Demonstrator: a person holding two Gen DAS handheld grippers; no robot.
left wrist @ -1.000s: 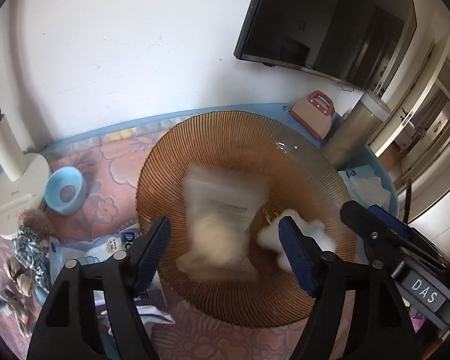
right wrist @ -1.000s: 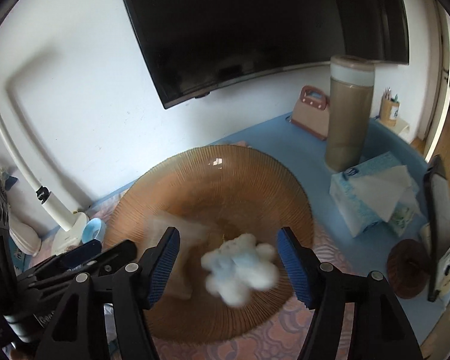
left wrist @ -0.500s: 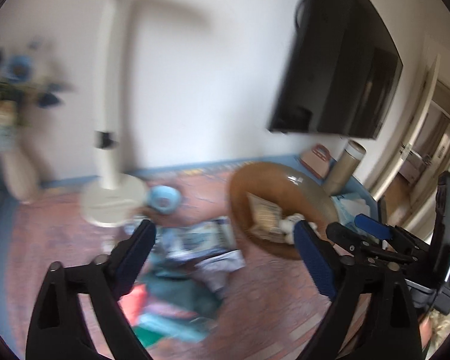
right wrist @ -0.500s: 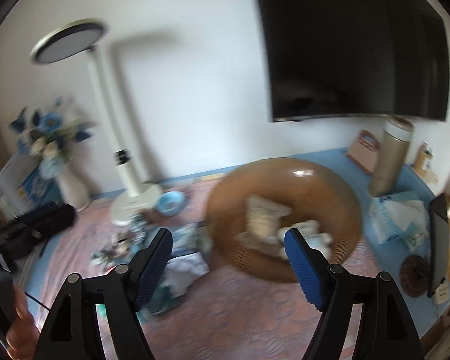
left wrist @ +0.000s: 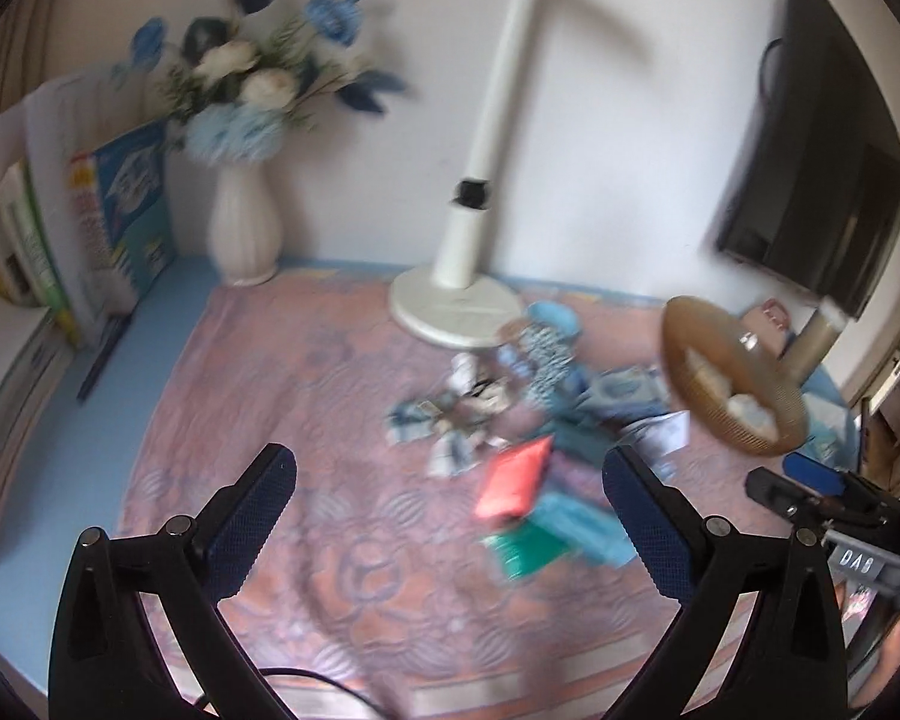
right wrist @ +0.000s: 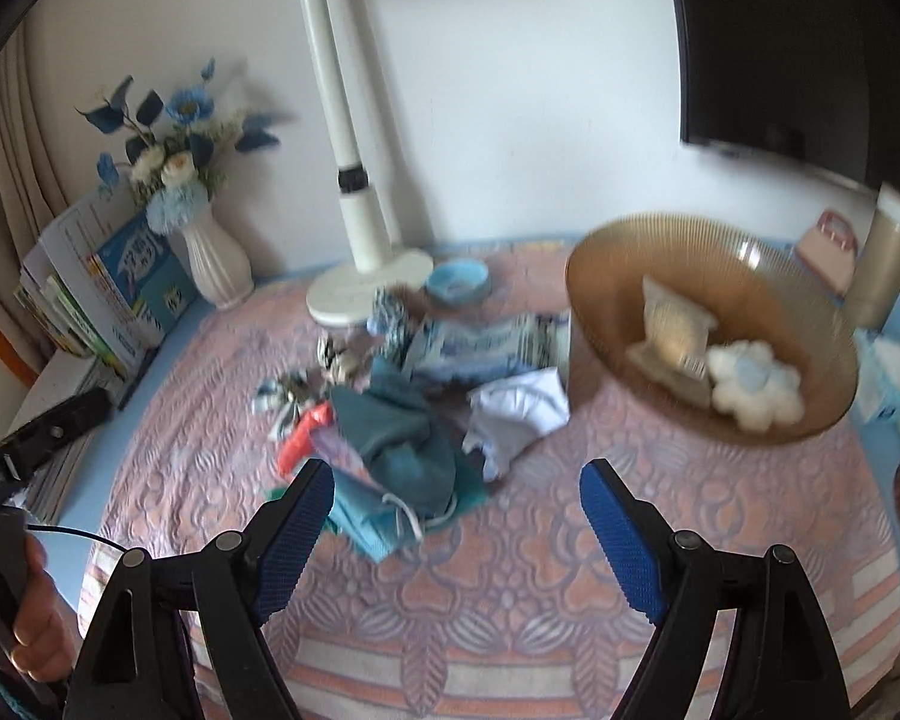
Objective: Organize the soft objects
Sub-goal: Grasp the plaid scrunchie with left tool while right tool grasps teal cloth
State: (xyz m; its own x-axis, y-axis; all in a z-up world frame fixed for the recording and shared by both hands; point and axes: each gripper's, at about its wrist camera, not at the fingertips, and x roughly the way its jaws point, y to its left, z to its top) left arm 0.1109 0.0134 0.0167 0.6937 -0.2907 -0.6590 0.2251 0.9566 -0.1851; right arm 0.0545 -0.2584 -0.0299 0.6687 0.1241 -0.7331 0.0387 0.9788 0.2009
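A white wall backs a blue table (left wrist: 168, 306) spread with a pink patterned cloth (right wrist: 510, 540); a dark screen (left wrist: 822, 138) hangs on the wall at right. On the cloth's far edge stands a white lamp (right wrist: 354, 222), and a white vase (right wrist: 216, 264) of blue flowers stands beside leaning books (right wrist: 108, 300) at left. An amber ribbed bowl (right wrist: 642, 252) sits at the cloth's right side, holding a clear packet (right wrist: 672, 324) and, touching it, a white fluffy flower (right wrist: 753, 384). Left of the bowl lies a heap of soft things: teal cloth (right wrist: 396, 438), a white cloth (right wrist: 522, 414), a blue-white pack (right wrist: 480, 342), a red pouch (left wrist: 513, 477), small patterned scraps. A small blue dish (right wrist: 456, 279) sits near the lamp's base. The left gripper (left wrist: 447, 516) hangs above bare cloth, jaws spread wide with nothing between them. The right gripper (right wrist: 456, 531) hovers just before the heap, its jaws opening and empty. A hand (right wrist: 30, 618) grips the left tool's handle.
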